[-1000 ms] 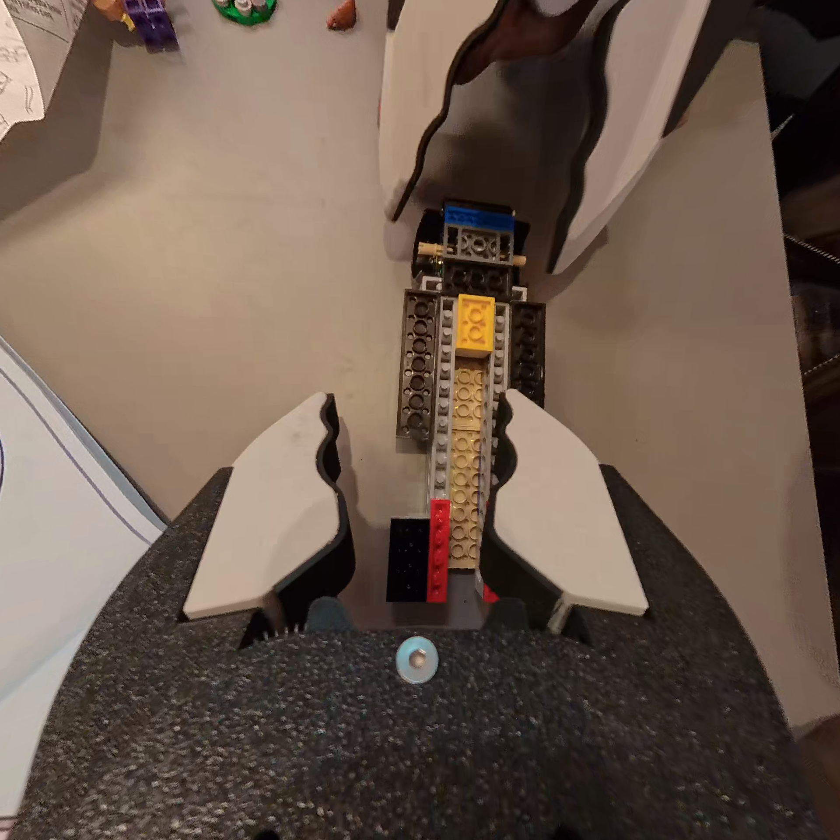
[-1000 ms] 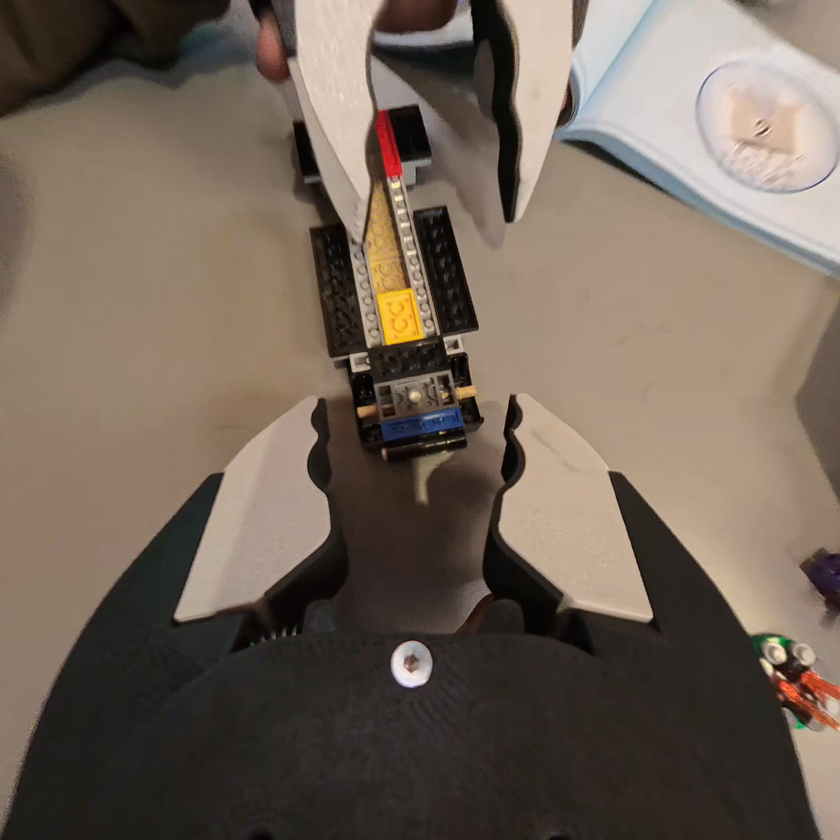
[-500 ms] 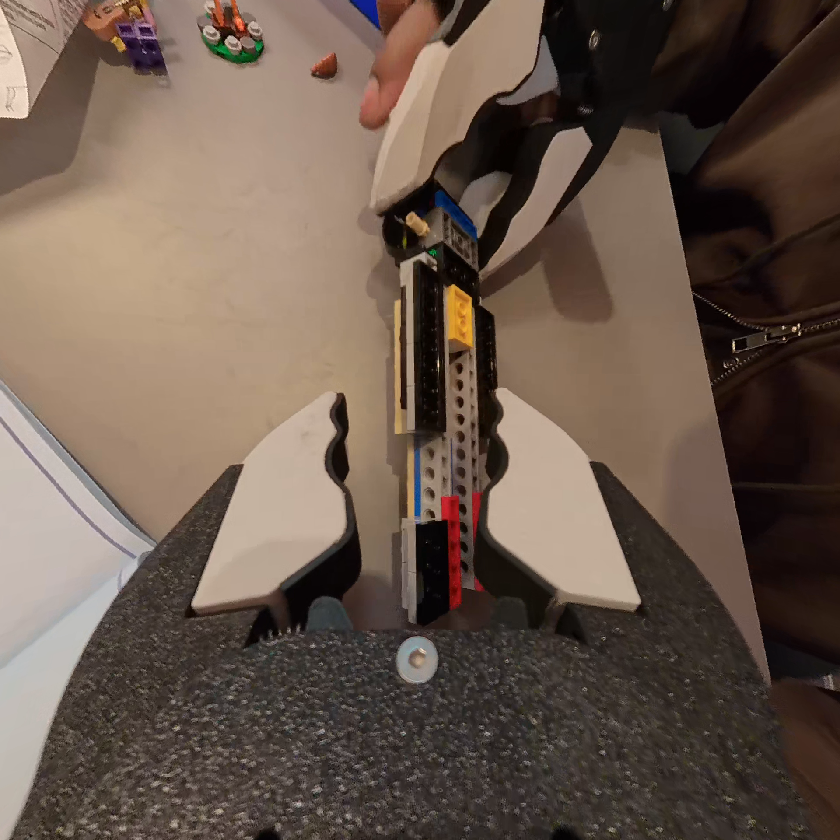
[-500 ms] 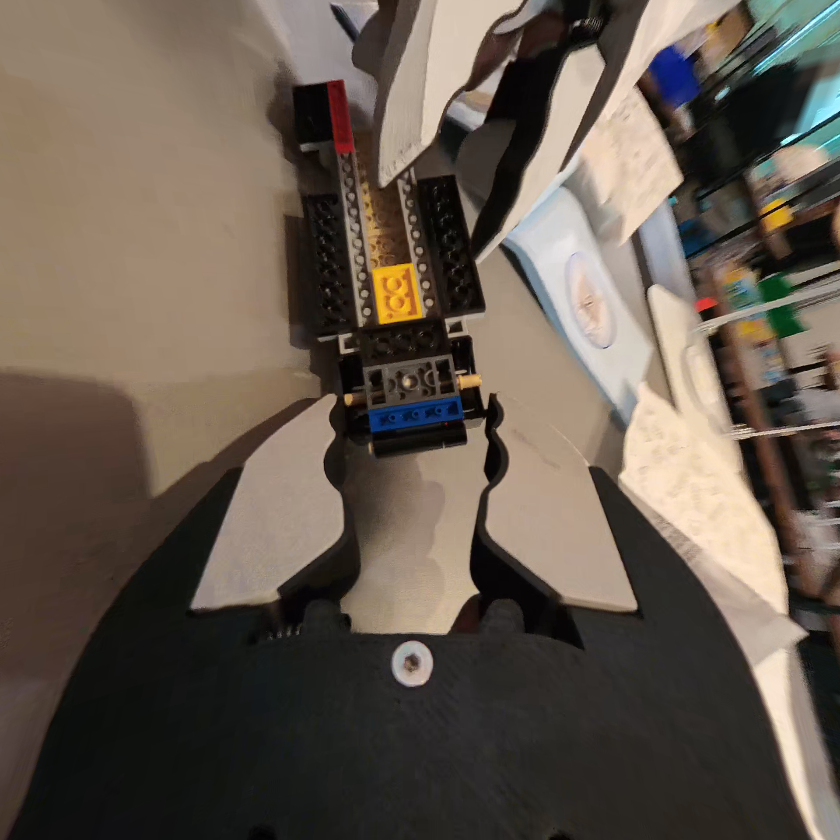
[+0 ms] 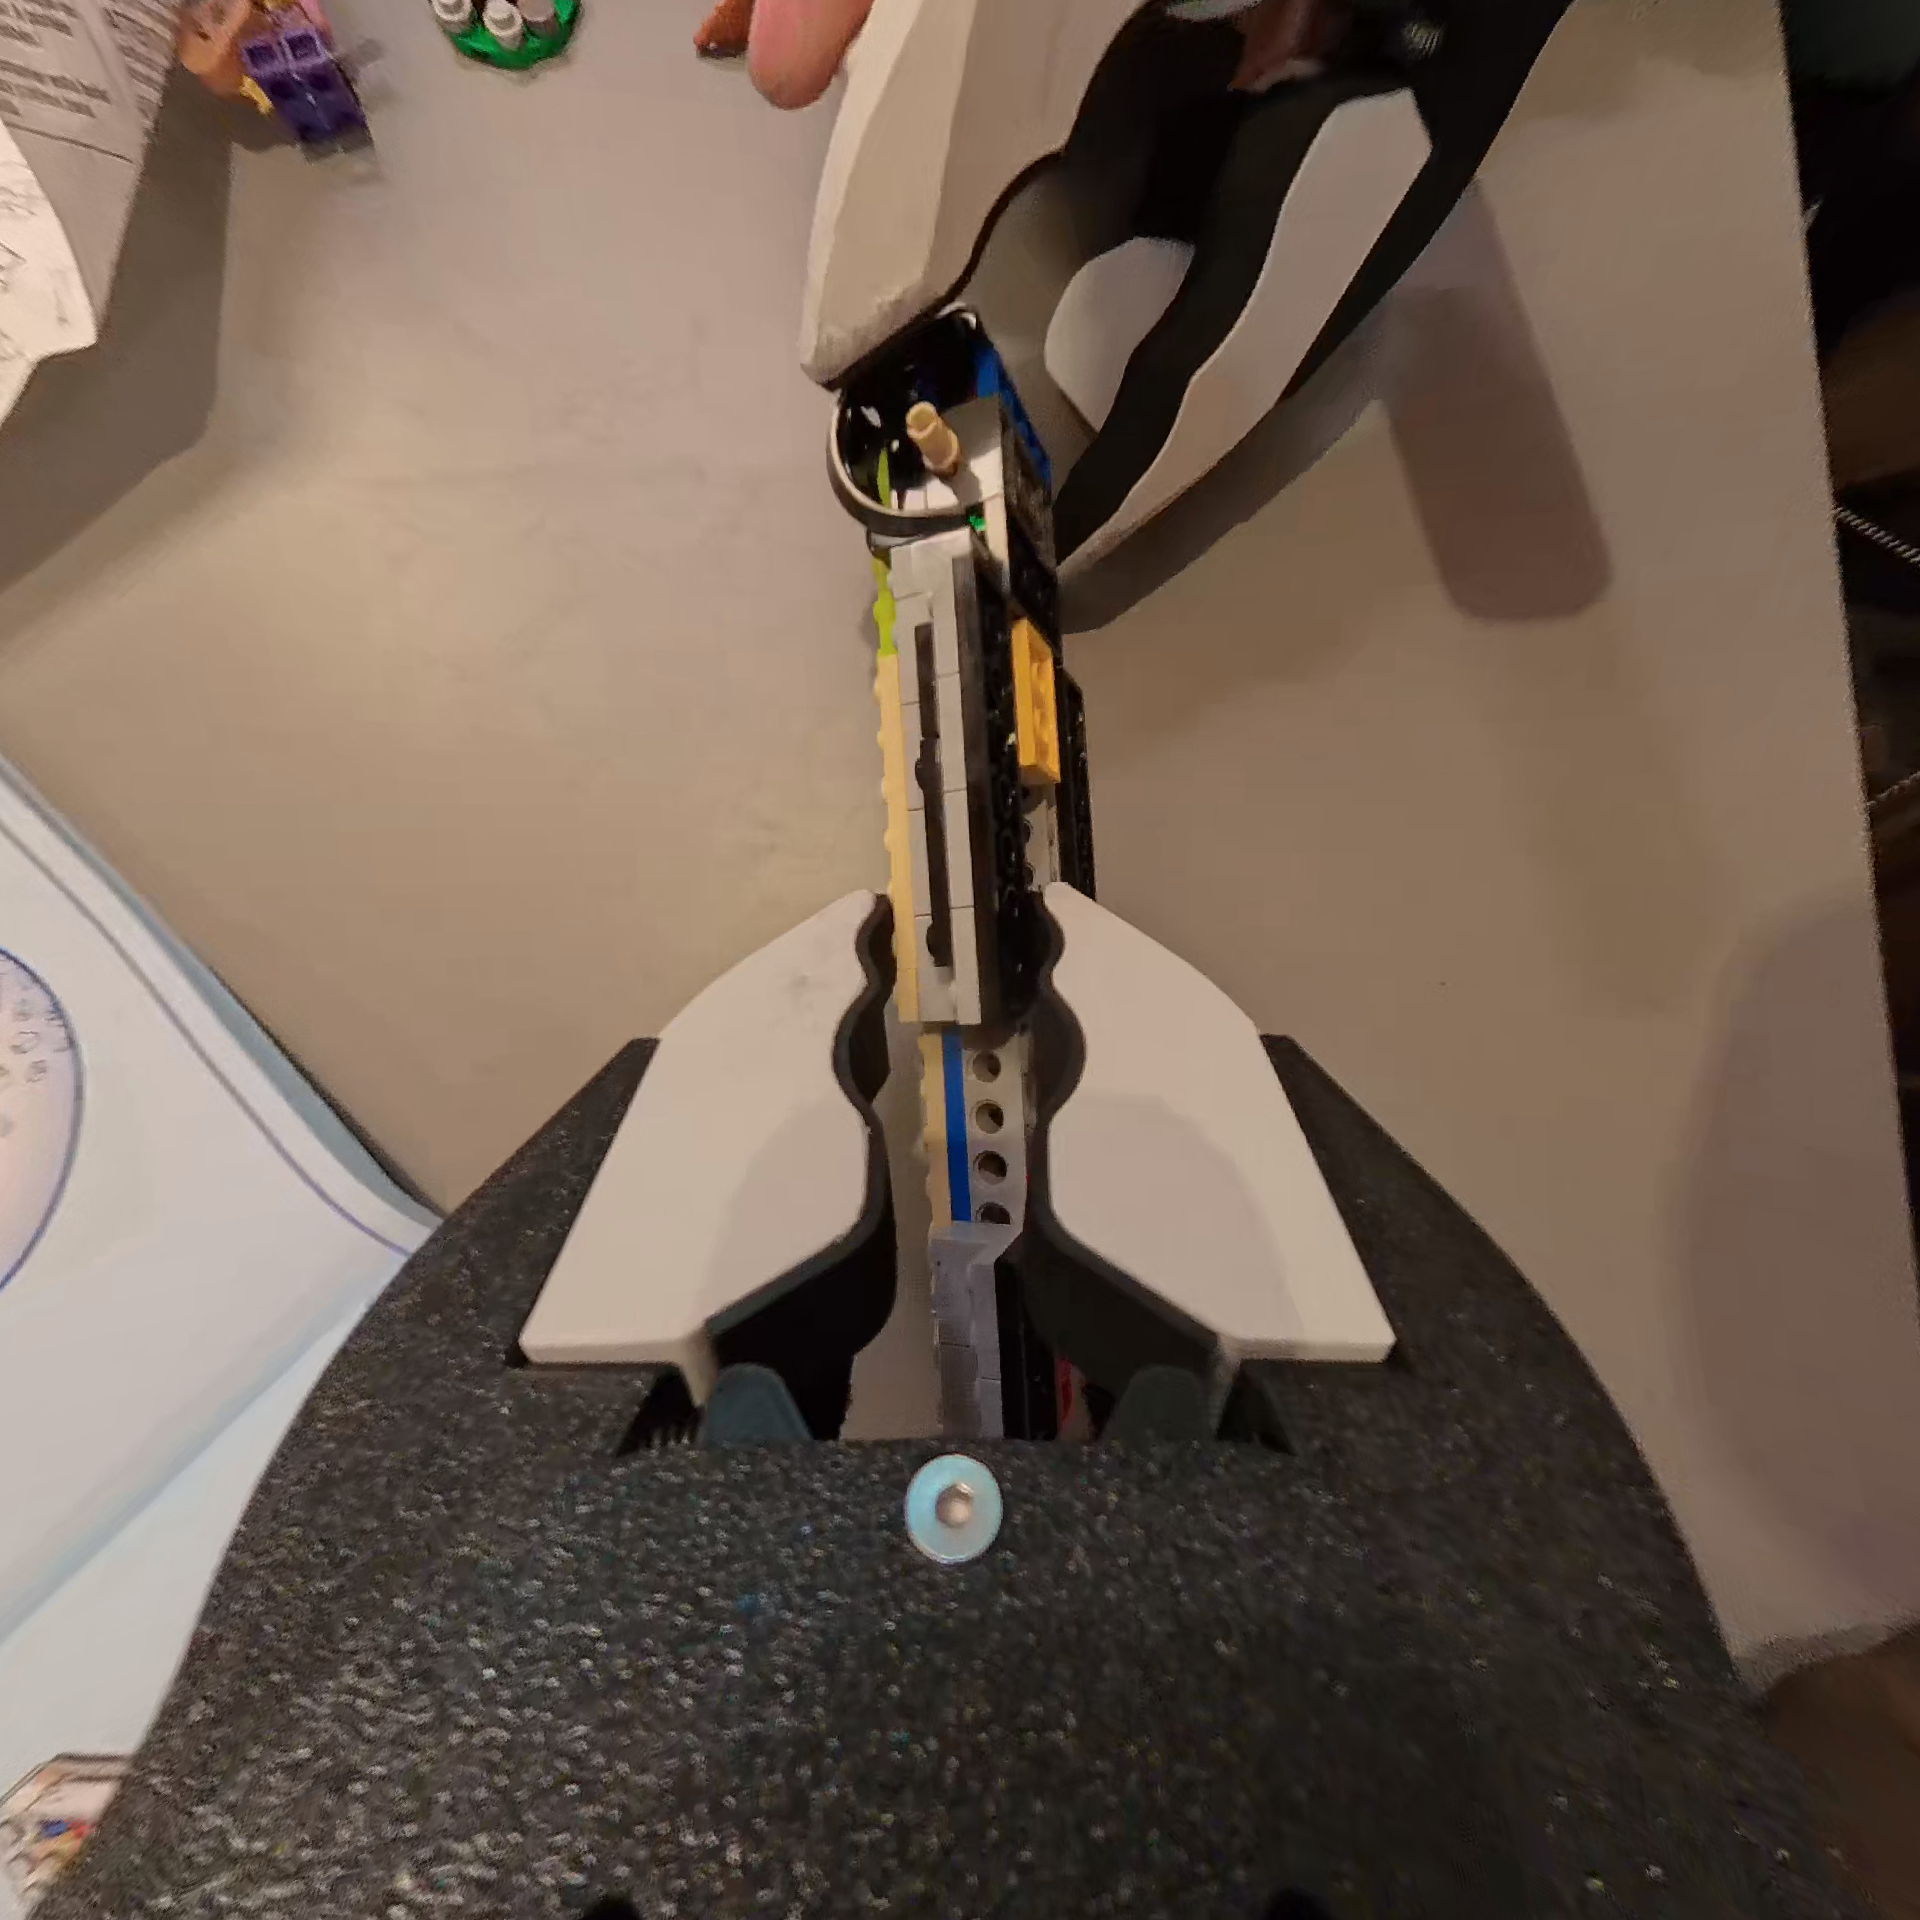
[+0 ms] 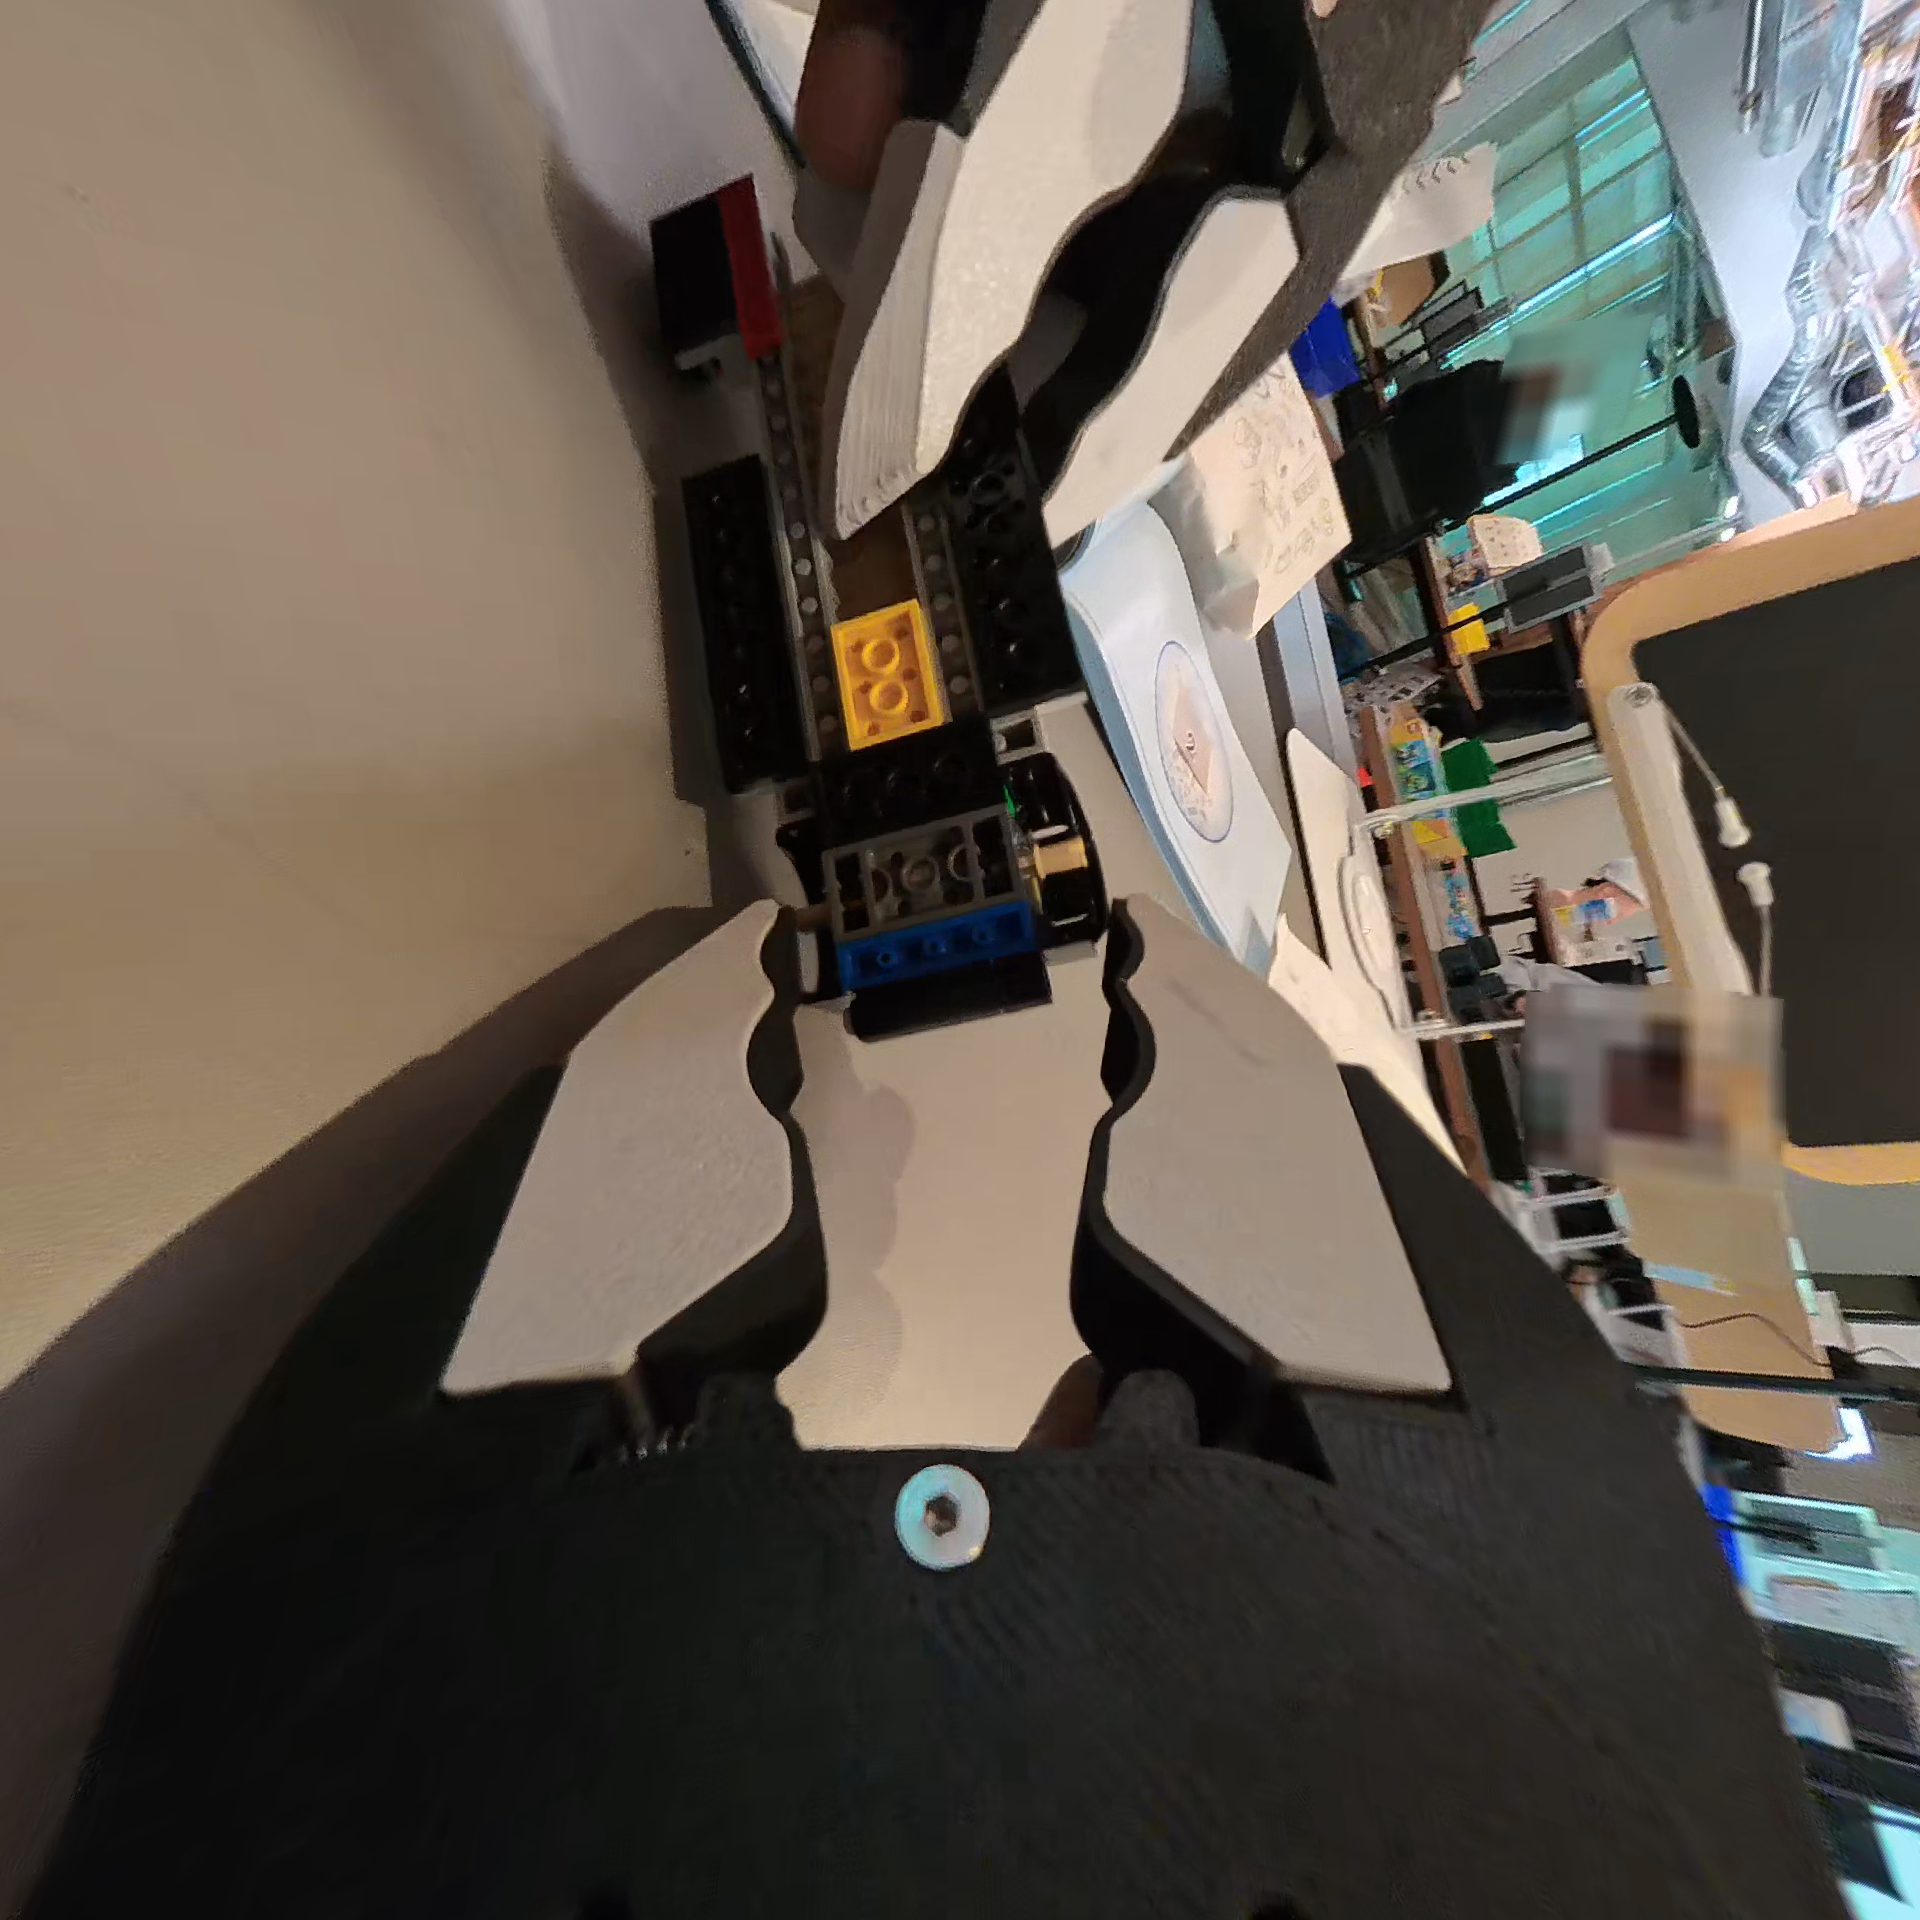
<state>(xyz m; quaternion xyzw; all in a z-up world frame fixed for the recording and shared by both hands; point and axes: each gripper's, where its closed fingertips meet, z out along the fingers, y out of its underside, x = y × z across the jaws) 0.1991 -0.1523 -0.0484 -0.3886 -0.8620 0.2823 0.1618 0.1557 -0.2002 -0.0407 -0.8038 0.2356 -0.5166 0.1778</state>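
A long brick model of black, grey, tan and yellow bricks, with a wheel and tan axle at its far end, is turned on its side above the grey table. My left gripper is shut on its rear part, with both pads pressed on its flat faces. My right gripper is shut on the wheel end, with its fingertips against the axle tip and the wheel beside the blue brick. In the left wrist view the right gripper clasps the far end. In the right wrist view the left gripper covers the model's rear.
A pale blue booklet lies at the left, with paper sheets behind it. A purple brick figure and a green round piece lie at the far edge. The table's edge runs along the right. Shelves stand beyond. Left tips to right tips: about 7 cm.
The model was lying flat on the table and is now rolled onto its side. The right gripper closed on the wheel end and turned with it. The left gripper's pads then closed on the rear.
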